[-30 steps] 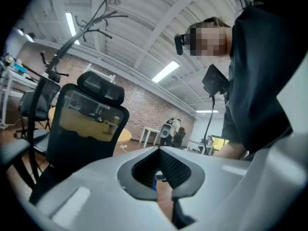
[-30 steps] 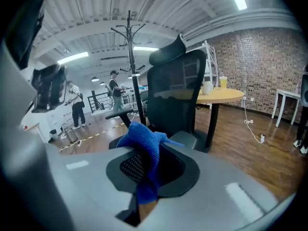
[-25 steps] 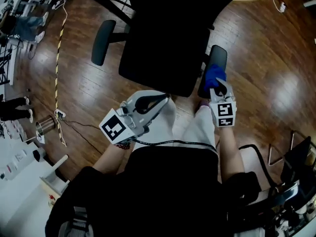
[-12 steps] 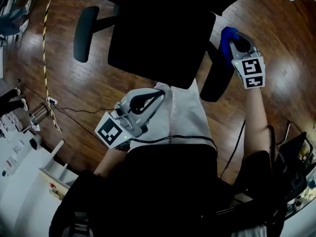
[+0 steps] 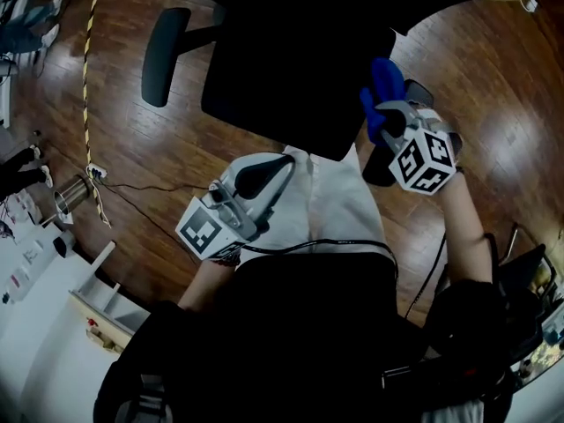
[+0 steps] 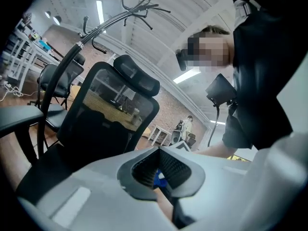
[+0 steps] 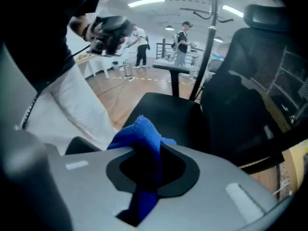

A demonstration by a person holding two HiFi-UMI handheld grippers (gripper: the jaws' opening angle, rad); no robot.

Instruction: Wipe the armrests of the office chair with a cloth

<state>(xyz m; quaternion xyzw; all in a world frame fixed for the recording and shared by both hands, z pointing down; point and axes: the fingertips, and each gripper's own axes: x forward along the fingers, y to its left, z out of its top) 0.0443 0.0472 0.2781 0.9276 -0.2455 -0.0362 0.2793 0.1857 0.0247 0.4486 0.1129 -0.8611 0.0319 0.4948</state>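
The black office chair stands in front of me on the wood floor. Its left armrest is bare. My right gripper is shut on a blue cloth and hovers over the right armrest, which it mostly hides; I cannot tell whether the cloth touches it. In the right gripper view the blue cloth bulges out of the right gripper, with the chair seat beyond. My left gripper rests by my lap, shut and holding nothing. The left gripper points at the chair's backrest.
A yellow-black cord and a thin cable lie on the floor at left, near a metal can. White furniture fills the lower left corner. Two people stand far off by tables.
The right gripper with the cloth went from the armrest's near end to its far end, then came back over the middle, turned toward the seat. The left gripper stayed by my lap.
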